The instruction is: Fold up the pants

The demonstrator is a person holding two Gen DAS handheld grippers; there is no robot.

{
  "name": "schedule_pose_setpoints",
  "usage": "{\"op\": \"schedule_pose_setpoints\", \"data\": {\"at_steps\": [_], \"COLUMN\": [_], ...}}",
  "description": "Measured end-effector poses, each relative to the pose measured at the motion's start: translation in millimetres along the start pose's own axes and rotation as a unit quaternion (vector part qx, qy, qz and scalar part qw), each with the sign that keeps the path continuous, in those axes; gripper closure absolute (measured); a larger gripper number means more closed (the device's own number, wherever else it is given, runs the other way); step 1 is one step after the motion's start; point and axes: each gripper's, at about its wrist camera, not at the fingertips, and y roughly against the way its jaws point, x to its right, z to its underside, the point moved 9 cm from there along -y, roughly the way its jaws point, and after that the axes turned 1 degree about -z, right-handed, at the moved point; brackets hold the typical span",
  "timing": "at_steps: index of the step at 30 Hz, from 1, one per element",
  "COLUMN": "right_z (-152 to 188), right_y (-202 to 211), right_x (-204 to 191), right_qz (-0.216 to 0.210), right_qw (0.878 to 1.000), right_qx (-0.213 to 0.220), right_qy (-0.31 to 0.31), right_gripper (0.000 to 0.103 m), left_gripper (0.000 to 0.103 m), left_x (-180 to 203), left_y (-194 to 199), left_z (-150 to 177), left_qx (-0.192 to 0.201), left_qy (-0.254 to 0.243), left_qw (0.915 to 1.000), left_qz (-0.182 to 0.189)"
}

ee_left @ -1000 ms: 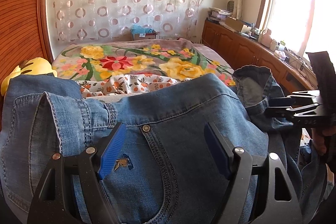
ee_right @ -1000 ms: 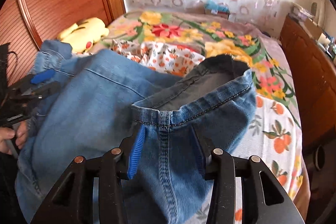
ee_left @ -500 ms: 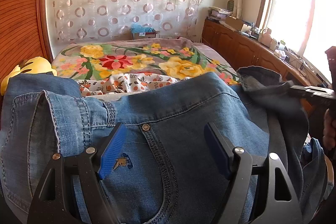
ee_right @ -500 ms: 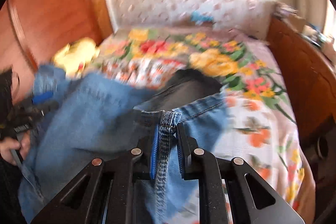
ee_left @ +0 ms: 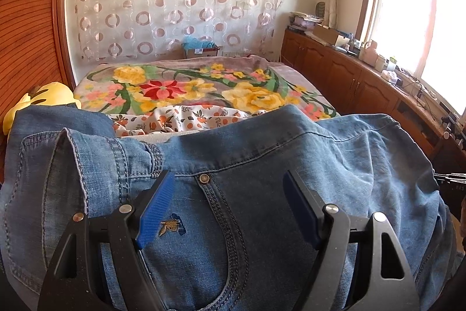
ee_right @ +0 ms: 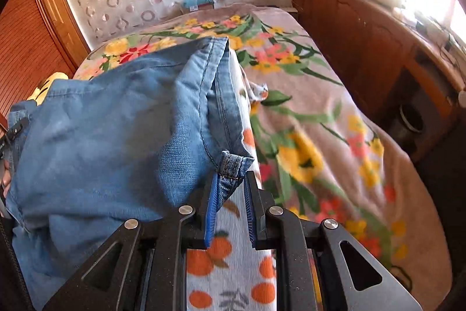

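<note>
Blue denim pants (ee_left: 262, 153) are spread in front of me over the near end of the bed. My left gripper (ee_left: 228, 177) hangs open over the pocket area, its blue pads (ee_left: 157, 206) wide apart on either side of a rivet and a small embroidered logo. In the right wrist view the pants (ee_right: 102, 121) stretch off to the left. My right gripper (ee_right: 230, 179) is shut on a thick stitched edge of the denim (ee_right: 233, 163), held above the bed.
A floral blanket (ee_right: 320, 121) covers the bed, with an orange-print sheet (ee_right: 227, 267) under the right gripper. A yellow plush toy (ee_left: 43, 98) lies at the left by the wooden wardrobe (ee_left: 26, 34). Low wooden cabinets (ee_left: 349, 77) run along the right under the window.
My right gripper closed on the denim edge and swung out to the right, drawing the cloth with it. The left gripper stayed still and open.
</note>
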Motion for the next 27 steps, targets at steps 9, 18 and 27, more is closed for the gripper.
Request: {"op": "schedule_pose_setpoints", "data": {"at_steps": [9,18,27], "right_z": [-12.1,34.3,84.7], "right_y": [12.9,18.0,25.1], "right_x": [-11.8,-1.5,6.7], "right_qz": [0.005,-0.042,-0.079], "right_qw": [0.999,0.998,0.996], "right_qx": [0.048,0.047,0.034], "right_qy": [0.004,0.001,-0.008], "right_gripper": [0.071,0.064,0.063], "left_gripper": [0.026,0.026,0.026], "left_x": [-0.7,12.4,46.6], "left_y": [-1.4,23.0,85.6], "left_z": [0.9,-15.7,10.9], "left_qx": [-0.006,0.0,0.005], "left_qy": [-0.006,-0.043,-0.056], "left_qw": [1.0,0.9988,0.9984], "left_qz": [-0.002,-0.024,0.006]}}
